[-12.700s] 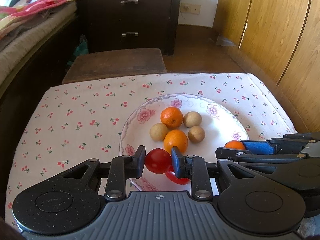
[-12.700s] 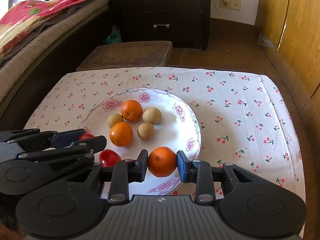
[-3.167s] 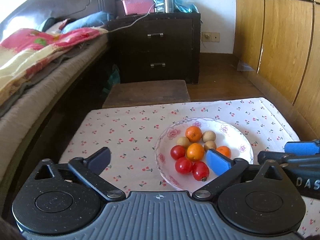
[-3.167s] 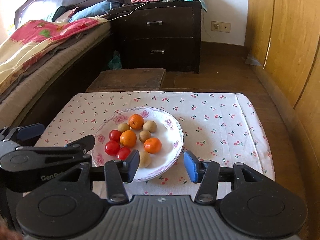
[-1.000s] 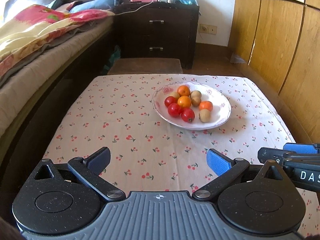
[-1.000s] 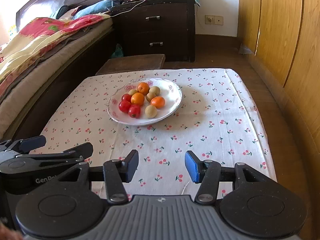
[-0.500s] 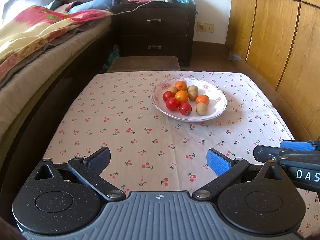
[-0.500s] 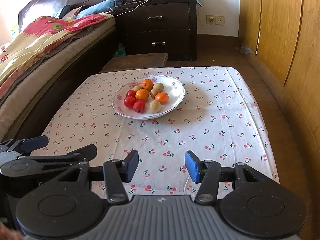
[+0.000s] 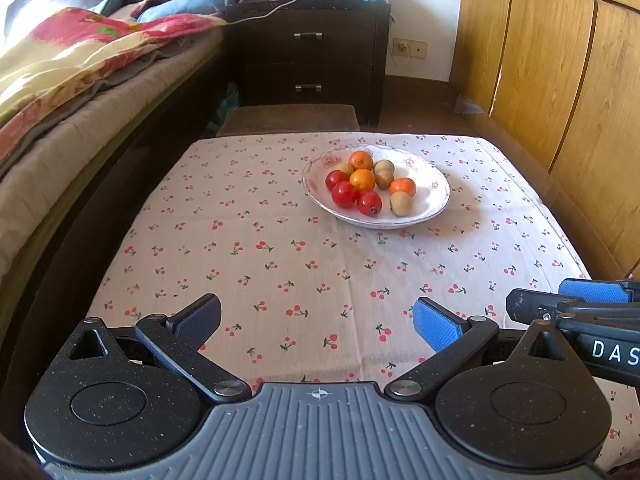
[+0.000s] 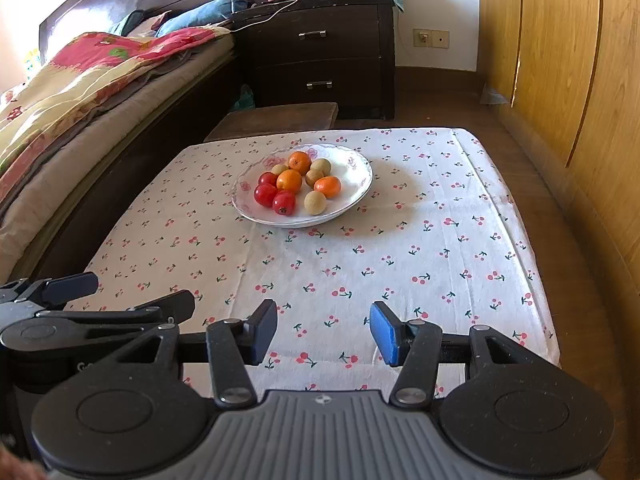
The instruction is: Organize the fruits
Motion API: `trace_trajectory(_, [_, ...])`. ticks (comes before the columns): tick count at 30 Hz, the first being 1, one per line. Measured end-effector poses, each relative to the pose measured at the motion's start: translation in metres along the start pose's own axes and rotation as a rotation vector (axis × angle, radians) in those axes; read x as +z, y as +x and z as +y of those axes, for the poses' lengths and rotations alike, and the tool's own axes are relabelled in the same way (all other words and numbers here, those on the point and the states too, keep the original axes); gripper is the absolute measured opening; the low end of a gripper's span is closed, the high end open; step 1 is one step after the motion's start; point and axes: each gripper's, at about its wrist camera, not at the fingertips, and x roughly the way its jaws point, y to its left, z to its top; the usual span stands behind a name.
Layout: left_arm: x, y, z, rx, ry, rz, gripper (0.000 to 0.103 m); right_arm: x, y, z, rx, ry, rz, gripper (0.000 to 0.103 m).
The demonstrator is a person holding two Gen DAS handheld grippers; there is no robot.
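Note:
A white flowered plate point(image 9: 434, 204) stands on the far half of the cherry-print tablecloth point(image 9: 280, 264); it also shows in the right wrist view point(image 10: 352, 196). It holds three red tomatoes point(image 9: 344, 194), three oranges point(image 9: 363, 179) and several tan round fruits point(image 9: 401, 203). My left gripper point(image 9: 316, 318) is open and empty, over the near part of the cloth, well short of the plate. My right gripper point(image 10: 324, 334) is open and empty, beside the left one and just as far back.
A bed with a bright quilt point(image 9: 60, 68) runs along the left. A dark nightstand point(image 9: 308, 56) and a low brown stool point(image 9: 288, 120) stand behind the table. Wooden wardrobe panels point(image 9: 560, 72) line the right side.
Both grippers have drawn further back from the plate and risen, staying open and empty. The fruits on the plate have not moved.

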Motion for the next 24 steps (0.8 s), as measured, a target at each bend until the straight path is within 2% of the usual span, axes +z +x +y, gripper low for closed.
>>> trace_trajectory(24, [-0.0051,-0.0046,-0.0013,0.017,0.014,0.001,0.103,-0.0053,-0.0057,0.0031,-0.003,-0.012,0.010,0.051])
